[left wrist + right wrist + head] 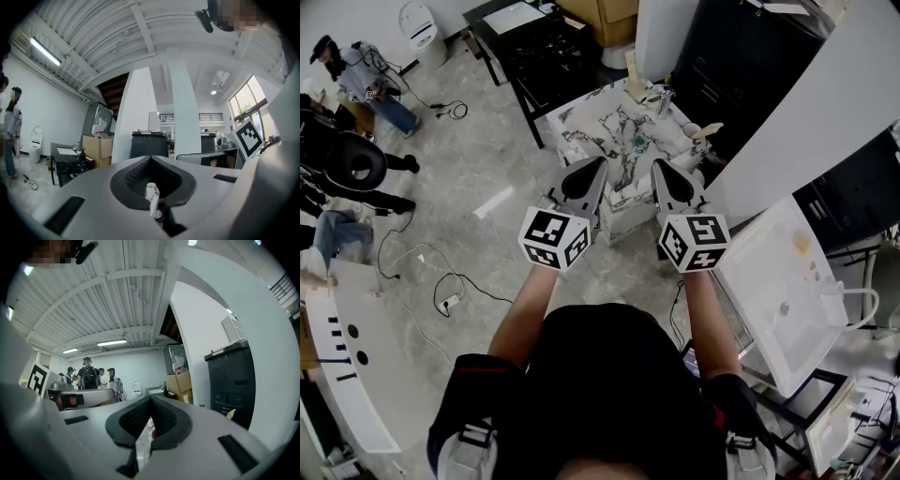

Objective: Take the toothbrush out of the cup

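Both tongs are closed tight and hold nothing. The left tongs (pixel 600 165) and the right tongs (pixel 657 165) sit level and side by side, close but apart. In each gripper view the dark pads meet at the tips, left (pixel 150 157) and right (pixel 150 397). I count two marker cubes, one behind each pair: left cube (pixel 555 239), right cube (pixel 695 242).

One marble-topped table (pixel 614 120) lies dead ahead and below the tips, its near edge under the tongs and small clutter toward its far side. Through the notch under the left jaws I see one small white cup (pixel 150 188), ahead and low. Whether the pale sliver (pixel 154 204) leaning just under it is the toothbrush, I cannot tell.

Room is lopsided. Left of the left tongs the grey floor (pixel 469 178) is wide and bare apart from loose cables (pixel 431 277), with people well off at its far edge. Right of the right tongs a white slanted panel (pixel 825 103) comes close, and one white basin (pixel 773 309) sits behind and to the right. One black table (pixel 534 47) stands beyond the marble one, ahead and left. One black cabinet (pixel 229 380) stands to the right, and at least three people (pixel 89 376) are grouped far to the left.
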A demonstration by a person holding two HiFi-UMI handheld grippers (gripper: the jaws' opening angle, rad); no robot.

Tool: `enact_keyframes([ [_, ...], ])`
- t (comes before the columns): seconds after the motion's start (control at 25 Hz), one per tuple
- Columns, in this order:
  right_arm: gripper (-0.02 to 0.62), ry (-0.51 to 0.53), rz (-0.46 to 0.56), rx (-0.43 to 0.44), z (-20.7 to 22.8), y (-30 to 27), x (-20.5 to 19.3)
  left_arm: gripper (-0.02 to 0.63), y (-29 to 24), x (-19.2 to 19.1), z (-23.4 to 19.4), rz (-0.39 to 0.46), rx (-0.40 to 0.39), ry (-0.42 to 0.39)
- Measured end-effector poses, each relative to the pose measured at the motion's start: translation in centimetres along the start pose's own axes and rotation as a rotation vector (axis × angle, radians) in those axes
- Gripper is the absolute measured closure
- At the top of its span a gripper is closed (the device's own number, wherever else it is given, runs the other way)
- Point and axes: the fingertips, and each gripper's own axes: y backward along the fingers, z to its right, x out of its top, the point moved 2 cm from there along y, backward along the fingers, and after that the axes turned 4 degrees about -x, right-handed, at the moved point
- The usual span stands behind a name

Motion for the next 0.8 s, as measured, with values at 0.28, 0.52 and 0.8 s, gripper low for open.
enact_keyframes([
  [0.28, 0.561, -0.035, 0.011, -0.001, 1.0, 0.3, -0.2, 0.595, -0.2, -0.2, 0.5, -0.013, 0.012, 0.004],
  [0.52, 0.561, -0.037, -0.007, -0.007, 1.8, 0.0, -0.9, 0.595, -0.5, -0.4, 1.1, -0.029, 0.014, -0.001],
  [0.8, 0.560, -0.042, -0.020, -0.006, 2.1, -1.5, -1.0, 0.595, -0.9, -0.5, -0.3, -0.031, 0.020, 0.015],
])
